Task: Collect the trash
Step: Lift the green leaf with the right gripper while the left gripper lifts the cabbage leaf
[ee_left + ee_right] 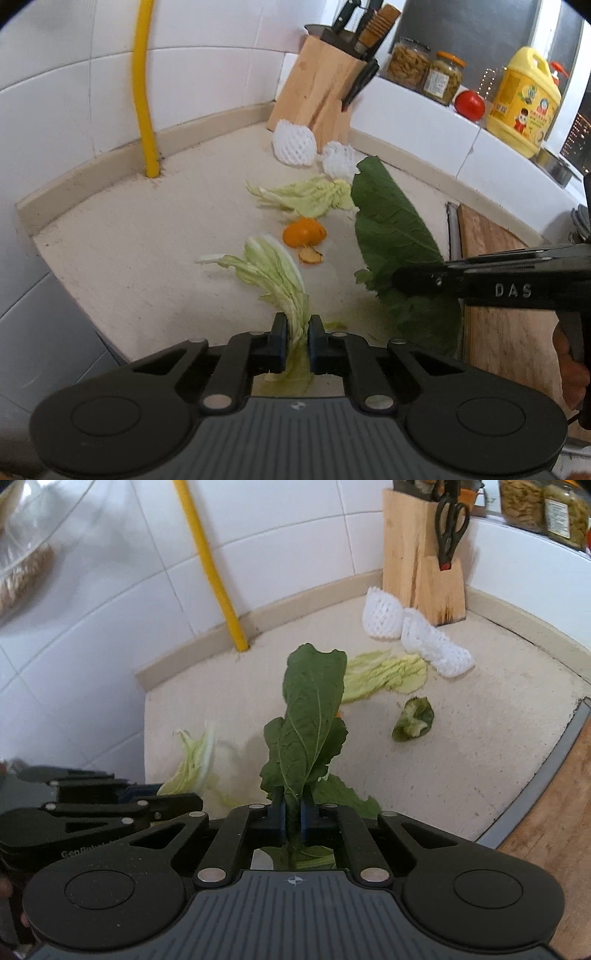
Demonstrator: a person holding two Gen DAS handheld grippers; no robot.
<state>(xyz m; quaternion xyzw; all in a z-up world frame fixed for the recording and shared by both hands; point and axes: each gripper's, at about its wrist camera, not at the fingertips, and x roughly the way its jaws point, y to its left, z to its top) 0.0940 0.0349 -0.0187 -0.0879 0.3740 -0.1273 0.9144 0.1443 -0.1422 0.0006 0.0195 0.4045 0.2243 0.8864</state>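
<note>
My left gripper (297, 341) pinches the ribbed, pale stalk of a limp cabbage leaf (271, 271), its far end lying on the speckled stone counter (129, 266). My right gripper (292, 821) clamps the stem of a broad, veined dark-green leaf (310, 720), standing upright above the counter.

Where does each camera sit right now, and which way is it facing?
Left wrist: on the left tool, angled down at the counter; it grips a pale cabbage leaf; the right tool enters from the right.
Right wrist: on the right tool, facing the tiled corner, gripping a dark green leaf.
Shared: knife block, foam nets.
</note>
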